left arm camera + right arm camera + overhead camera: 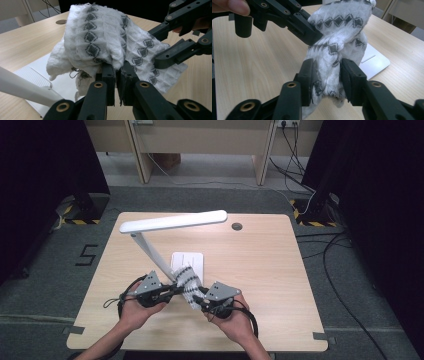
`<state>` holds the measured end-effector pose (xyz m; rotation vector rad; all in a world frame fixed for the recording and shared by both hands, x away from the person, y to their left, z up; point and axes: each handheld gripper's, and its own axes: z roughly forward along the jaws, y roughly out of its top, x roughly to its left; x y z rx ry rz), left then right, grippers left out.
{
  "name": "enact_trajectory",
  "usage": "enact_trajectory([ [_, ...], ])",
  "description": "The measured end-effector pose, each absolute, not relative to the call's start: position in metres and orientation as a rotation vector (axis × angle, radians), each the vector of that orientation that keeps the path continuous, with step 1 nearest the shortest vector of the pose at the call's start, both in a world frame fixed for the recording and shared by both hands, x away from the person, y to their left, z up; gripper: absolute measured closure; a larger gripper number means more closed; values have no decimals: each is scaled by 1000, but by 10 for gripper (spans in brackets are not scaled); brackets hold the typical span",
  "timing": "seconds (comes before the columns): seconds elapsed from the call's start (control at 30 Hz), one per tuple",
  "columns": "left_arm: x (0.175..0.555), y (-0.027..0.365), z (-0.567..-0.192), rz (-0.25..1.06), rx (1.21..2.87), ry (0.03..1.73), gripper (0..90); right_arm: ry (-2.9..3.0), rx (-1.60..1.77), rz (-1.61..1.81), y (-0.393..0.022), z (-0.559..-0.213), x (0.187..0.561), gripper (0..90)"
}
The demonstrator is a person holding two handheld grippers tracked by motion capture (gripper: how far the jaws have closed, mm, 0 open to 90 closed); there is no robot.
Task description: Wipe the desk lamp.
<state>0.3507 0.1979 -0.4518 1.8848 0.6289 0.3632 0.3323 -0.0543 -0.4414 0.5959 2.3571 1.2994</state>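
Left gripper (117, 75): nearest the lens in the left gripper view, its two black jaws stand almost together, clenched on the lower edge of the cloth.
Cloth: a white knitted cloth with rows of grey diamond shapes (105, 42), bunched and lifted off the table between the two grippers; in the high view (188, 281) it hangs near the front middle of the table, just in front of the lamp's base.
Right gripper (325, 77): its black jaws stand partly apart with a twisted fold of the cloth (337, 37) between them; the pads touch the fabric on both sides, a loose grasp.
Grippers together: the left gripper (176, 289) and right gripper (199, 300) meet at the cloth from opposite sides, tips close to each other.
Hands: the left hand (134, 309) and right hand (235, 320) each hold a gripper from the near edge.
Lamp: a white desk lamp with a long flat head (172, 221), slanted arm and flat white rectangular base (190, 259), behind the cloth.
Table: light wooden top (260, 265), round cable hole (237, 226) near the far edge.
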Motion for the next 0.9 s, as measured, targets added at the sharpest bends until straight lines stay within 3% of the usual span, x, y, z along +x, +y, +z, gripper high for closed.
enact_trajectory([
  [0.2, 352, 202, -449, 385, 1882, 641, 841, 2340, 612, 1334, -56, -438, 333, 537],
  [0.43, 351, 210, -450, 394, 1885, 661, 842, 2284, 635, 1390, -60, -429, 332, 514],
  [0.9, 340, 231, -435, 438, 1869, 665, 842, 2217, 744, 1339, -70, -432, 356, 637],
])
